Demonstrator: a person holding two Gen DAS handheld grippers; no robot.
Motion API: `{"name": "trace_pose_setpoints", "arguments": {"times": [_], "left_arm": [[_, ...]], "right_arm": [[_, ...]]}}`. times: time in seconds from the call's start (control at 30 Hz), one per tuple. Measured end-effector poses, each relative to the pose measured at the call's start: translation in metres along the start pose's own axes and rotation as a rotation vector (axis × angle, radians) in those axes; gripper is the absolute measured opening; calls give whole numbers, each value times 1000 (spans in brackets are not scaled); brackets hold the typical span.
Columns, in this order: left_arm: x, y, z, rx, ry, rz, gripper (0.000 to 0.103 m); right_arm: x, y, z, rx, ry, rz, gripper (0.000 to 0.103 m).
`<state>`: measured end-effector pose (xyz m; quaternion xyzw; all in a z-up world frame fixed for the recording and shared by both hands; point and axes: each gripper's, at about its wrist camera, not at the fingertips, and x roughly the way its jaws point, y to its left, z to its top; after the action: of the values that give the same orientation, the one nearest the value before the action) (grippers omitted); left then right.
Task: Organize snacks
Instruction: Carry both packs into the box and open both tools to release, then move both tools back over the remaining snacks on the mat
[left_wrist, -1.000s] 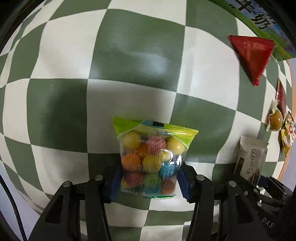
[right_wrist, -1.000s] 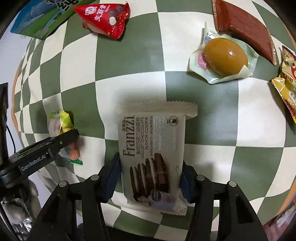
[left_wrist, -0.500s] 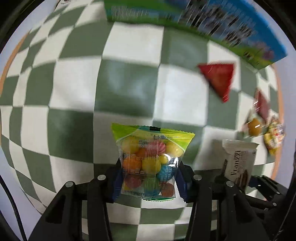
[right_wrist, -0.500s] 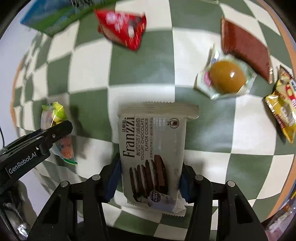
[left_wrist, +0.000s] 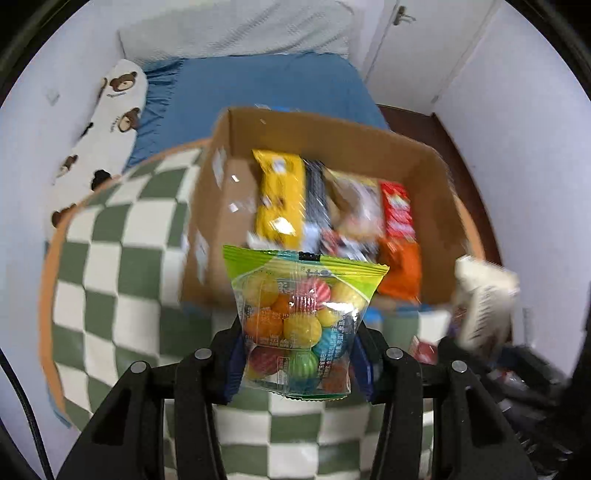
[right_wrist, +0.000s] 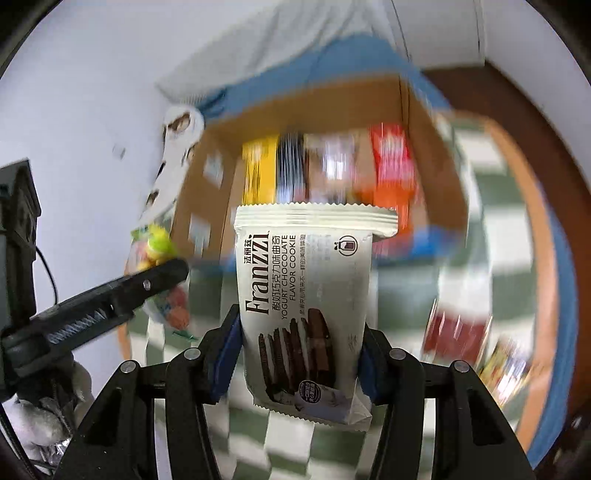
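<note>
My left gripper (left_wrist: 295, 354) is shut on a clear candy bag (left_wrist: 299, 317) of coloured balls with a green top, held in the air. My right gripper (right_wrist: 301, 354) is shut on a white Franzzi cookie pack (right_wrist: 306, 295), also lifted. Both point toward an open cardboard box (left_wrist: 332, 133) holding several upright snack packs, also visible in the right wrist view (right_wrist: 317, 107). The cookie pack shows blurred at the right of the left wrist view (left_wrist: 484, 299). The left gripper with the candy bag shows at the left of the right wrist view (right_wrist: 155, 280).
The green-and-white checked tablecloth (left_wrist: 110, 240) lies below both grippers. Blurred snack packs (right_wrist: 458, 332) lie on the cloth at the right. A blue bed (left_wrist: 258, 88) with a bear-print pillow (left_wrist: 107, 110) stands behind the table, with white walls around.
Both grippers have lifted their packs off the cloth and tilted up, so the views now face the cardboard box and the bed instead of the tabletop.
</note>
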<state>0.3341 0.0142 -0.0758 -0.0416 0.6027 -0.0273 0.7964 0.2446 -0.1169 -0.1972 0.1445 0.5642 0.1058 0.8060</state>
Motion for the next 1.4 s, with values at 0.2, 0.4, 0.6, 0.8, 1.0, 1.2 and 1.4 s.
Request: {"name": "trace_pose_setpoints", "arguments": {"times": [0.2,0.4,0.6,0.8,1.0,1.2,1.4], "left_arm": [[53,21,51,10,121,119,46],[105,34,48,-8,214,201,47],[122,39,46,-46,242,160,72],[121,35,43,-58,223,118,72],[108,31,35,-73,181,71,72],[77,26,21,-71,69,51,72],[42,16,5,-16,-28,78,72]], "right_arm": [[46,-3,86,-14,54,-152,57],[111,-27,110,-19,129,-280,57],[160,-33,105,-3,281,-282,80],[155,-39,104,-19,255,-273,82],[139,-47,98,-4,206,-217,82],[111,-41,86,-8,136,-211,82],[77,-29,75,-27,56,-219,82]]}}
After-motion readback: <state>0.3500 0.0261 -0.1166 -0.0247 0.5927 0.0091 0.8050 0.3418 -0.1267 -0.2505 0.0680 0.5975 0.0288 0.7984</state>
